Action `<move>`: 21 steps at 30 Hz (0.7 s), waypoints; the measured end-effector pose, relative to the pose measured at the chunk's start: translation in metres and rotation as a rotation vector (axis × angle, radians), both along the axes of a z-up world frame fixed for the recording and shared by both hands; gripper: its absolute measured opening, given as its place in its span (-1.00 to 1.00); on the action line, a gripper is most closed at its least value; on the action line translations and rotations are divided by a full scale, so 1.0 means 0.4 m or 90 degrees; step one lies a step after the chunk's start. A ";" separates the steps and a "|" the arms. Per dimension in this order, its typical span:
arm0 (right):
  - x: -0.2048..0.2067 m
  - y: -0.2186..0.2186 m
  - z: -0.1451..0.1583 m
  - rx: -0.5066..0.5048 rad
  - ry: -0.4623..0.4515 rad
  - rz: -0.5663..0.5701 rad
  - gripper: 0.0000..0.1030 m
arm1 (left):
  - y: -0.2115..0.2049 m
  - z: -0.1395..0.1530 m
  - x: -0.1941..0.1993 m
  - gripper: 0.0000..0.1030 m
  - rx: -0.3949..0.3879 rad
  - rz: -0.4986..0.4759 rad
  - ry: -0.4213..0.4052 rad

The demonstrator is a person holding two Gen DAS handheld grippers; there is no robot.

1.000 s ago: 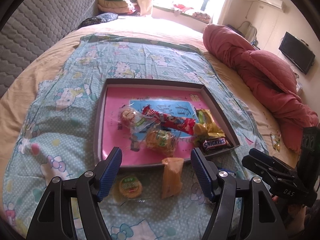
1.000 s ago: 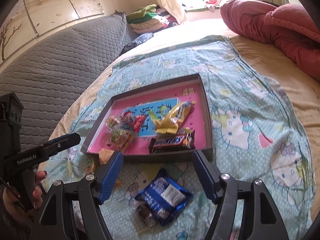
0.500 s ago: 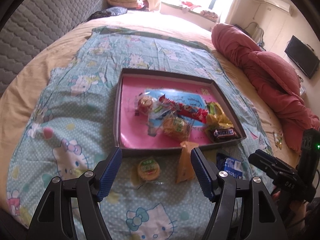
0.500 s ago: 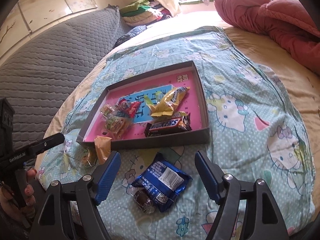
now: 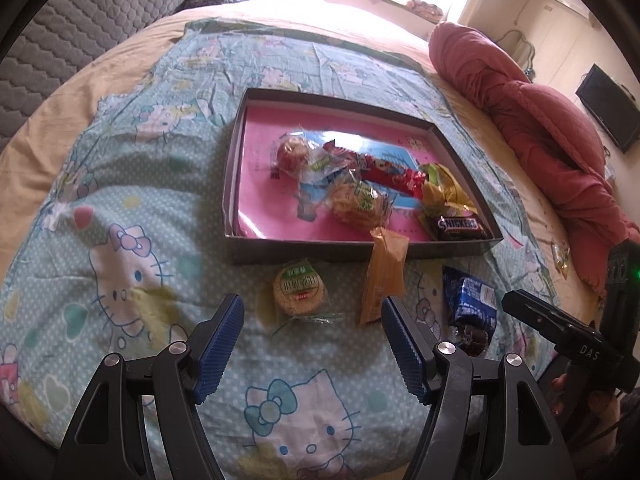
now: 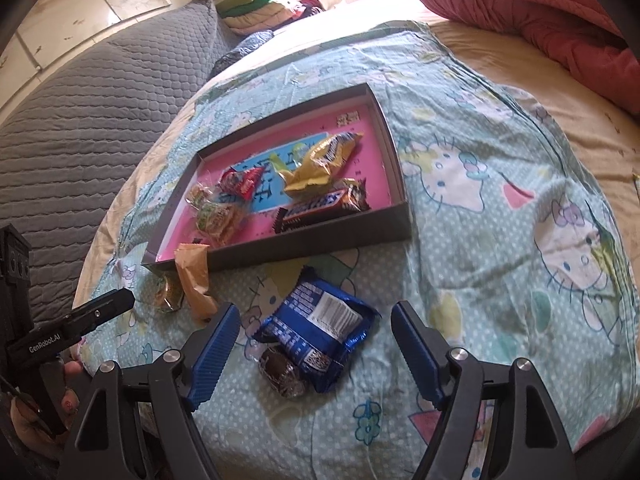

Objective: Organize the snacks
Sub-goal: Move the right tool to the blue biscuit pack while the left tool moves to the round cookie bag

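A shallow grey box with a pink floor [image 5: 256, 208] [image 6: 384, 136] lies on the bed and holds a Snickers bar [image 5: 458, 226] [image 6: 320, 208], a yellow packet [image 6: 324, 160], a red packet [image 5: 384, 168] and wrapped biscuits [image 5: 358, 202]. In front of the box lie a round green-label biscuit [image 5: 300, 288], an orange packet [image 5: 384, 276] [image 6: 194, 276] leaning on the box wall, and a blue packet [image 5: 470, 300] [image 6: 320, 328]. My left gripper [image 5: 312, 346] is open above the bedspread near the round biscuit. My right gripper [image 6: 316, 354] is open around the blue packet.
A Hello Kitty bedspread [image 5: 132, 248] covers the bed. A red quilt [image 5: 540, 120] is bunched at the right. A grey padded headboard [image 6: 80, 112] runs along the left. A small wrapped sweet [image 5: 560, 256] lies by the quilt. A dark chocolate piece [image 6: 282, 372] sits beside the blue packet.
Both grippers have drawn back from the box toward the near edge of the bed. The loose snacks now show further ahead of the fingers. Both stay open.
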State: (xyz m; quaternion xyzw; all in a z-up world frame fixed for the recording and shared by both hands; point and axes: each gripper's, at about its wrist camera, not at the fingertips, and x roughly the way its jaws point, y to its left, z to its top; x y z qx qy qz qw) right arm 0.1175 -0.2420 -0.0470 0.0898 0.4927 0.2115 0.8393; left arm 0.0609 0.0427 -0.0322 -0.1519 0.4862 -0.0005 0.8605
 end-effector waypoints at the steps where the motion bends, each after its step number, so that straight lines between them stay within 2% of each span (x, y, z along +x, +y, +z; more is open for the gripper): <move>1: 0.001 -0.002 -0.004 0.001 0.006 -0.004 0.51 | -0.001 -0.003 0.001 0.42 -0.001 -0.001 0.002; 15: 0.021 0.042 -0.065 -0.007 0.064 -0.007 0.51 | 0.007 -0.047 0.027 0.42 -0.015 0.002 0.016; 21: 0.032 0.078 -0.079 -0.032 0.054 -0.011 0.57 | 0.014 -0.061 0.040 0.42 -0.022 0.007 0.022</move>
